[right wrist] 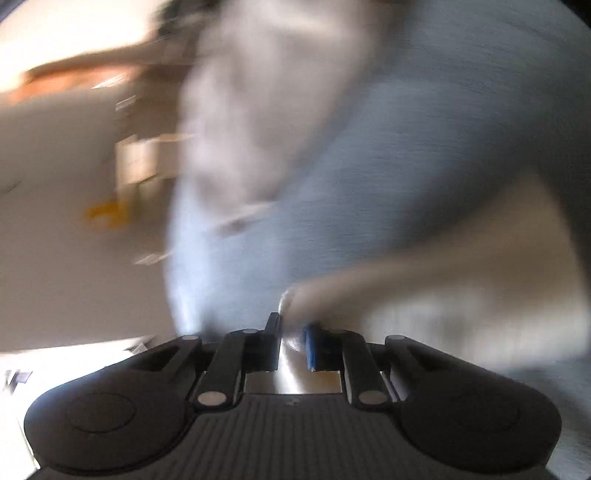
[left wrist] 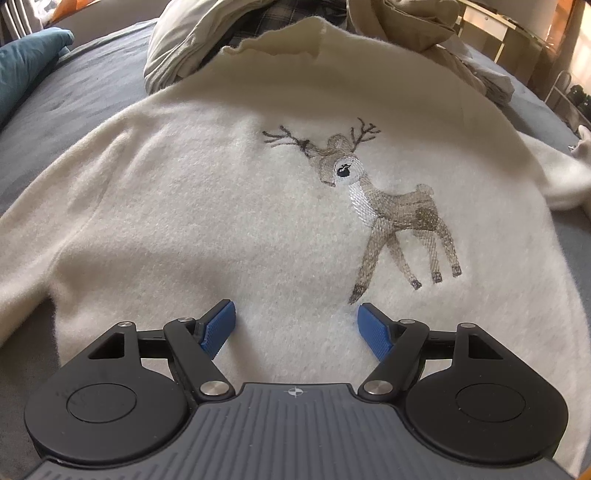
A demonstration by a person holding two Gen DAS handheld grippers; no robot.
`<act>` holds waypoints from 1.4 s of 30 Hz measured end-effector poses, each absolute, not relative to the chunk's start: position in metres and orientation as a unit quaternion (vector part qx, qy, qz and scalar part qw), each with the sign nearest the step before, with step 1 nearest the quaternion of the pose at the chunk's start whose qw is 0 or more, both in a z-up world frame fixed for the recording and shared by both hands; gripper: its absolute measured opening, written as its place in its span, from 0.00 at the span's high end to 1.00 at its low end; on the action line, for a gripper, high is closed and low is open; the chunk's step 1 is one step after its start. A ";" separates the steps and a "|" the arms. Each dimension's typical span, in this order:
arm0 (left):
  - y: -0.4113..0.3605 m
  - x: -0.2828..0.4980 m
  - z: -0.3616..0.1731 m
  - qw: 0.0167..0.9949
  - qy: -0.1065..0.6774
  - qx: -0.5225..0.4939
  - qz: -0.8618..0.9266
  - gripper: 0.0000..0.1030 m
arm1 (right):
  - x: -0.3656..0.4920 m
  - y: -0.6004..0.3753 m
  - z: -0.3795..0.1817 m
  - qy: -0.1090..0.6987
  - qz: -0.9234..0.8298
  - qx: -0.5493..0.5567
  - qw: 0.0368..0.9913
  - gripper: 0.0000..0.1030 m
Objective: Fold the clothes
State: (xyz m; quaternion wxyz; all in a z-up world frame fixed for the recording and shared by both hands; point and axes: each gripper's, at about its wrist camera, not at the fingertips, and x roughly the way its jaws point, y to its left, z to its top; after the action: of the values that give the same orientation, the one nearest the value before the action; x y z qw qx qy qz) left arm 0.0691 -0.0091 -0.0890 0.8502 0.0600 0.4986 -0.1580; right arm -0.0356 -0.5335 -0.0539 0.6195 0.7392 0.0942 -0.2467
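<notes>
A cream sweater (left wrist: pixel 258 206) with an embroidered deer (left wrist: pixel 384 199) lies spread front up on the grey bed (left wrist: pixel 92 85), collar toward the far side. My left gripper (left wrist: pixel 297 321) stands open just over the sweater's lower front, below the deer's legs, with only flat fabric between its blue pads. The right wrist view is heavily blurred. There my right gripper (right wrist: pixel 291 332) has its pads close together, with a strip of cream sweater cloth (right wrist: pixel 443 288) running in from the right and pinched between them. It looks like a sleeve.
A pile of other clothes (left wrist: pixel 192 40) and a beige garment (left wrist: pixel 424 33) lie beyond the collar. A blue pillow (left wrist: pixel 26 62) sits at the far left. Wooden shelving (left wrist: pixel 491 26) stands past the bed's far right. Grey sheet (right wrist: pixel 369 166) stretches ahead of the right gripper.
</notes>
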 end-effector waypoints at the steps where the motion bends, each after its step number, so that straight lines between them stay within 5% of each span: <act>1: -0.009 0.069 -0.089 0.850 0.498 0.060 -0.158 0.28 | -0.027 -0.533 -0.036 0.091 -0.212 0.713 0.662 0.90; 5: -0.008 0.068 -0.088 0.850 0.498 0.060 -0.161 0.28 | -0.024 -0.513 0.042 0.098 -0.107 0.524 0.839 0.91; 8: -0.008 0.069 -0.089 0.849 0.499 0.058 -0.162 0.27 | -0.031 -0.499 0.056 0.124 -0.075 0.437 0.888 0.91; 15: -0.010 0.069 -0.092 0.849 0.497 0.065 -0.166 0.24 | -0.077 -0.542 -0.060 0.210 -0.233 0.545 0.777 0.91; 19: -0.009 0.069 -0.092 0.848 0.498 0.065 -0.168 0.24 | -0.094 -0.558 -0.074 0.209 -0.258 0.544 0.771 0.91; 26: -0.013 0.069 -0.094 0.849 0.497 0.072 -0.164 0.21 | -0.051 -0.486 -0.029 0.353 -0.210 0.150 0.899 0.74; 31: -0.013 0.069 -0.094 0.849 0.497 0.072 -0.163 0.21 | -0.057 -0.363 -0.028 0.353 -0.052 -0.249 0.900 0.62; 36: -0.014 0.068 -0.094 0.850 0.496 0.075 -0.163 0.20 | -0.070 -0.302 -0.045 0.350 0.082 -0.362 0.860 0.54; 42: -0.013 0.065 -0.093 0.852 0.492 0.074 -0.163 0.20 | -0.050 -0.284 -0.073 0.372 0.078 -0.384 0.841 0.57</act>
State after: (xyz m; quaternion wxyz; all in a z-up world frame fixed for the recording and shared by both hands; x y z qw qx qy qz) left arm 0.0651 -0.0130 -0.0935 0.8518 0.0740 0.4922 -0.1634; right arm -0.0504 -0.2843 -0.0727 0.8414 -0.3840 0.3723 0.0777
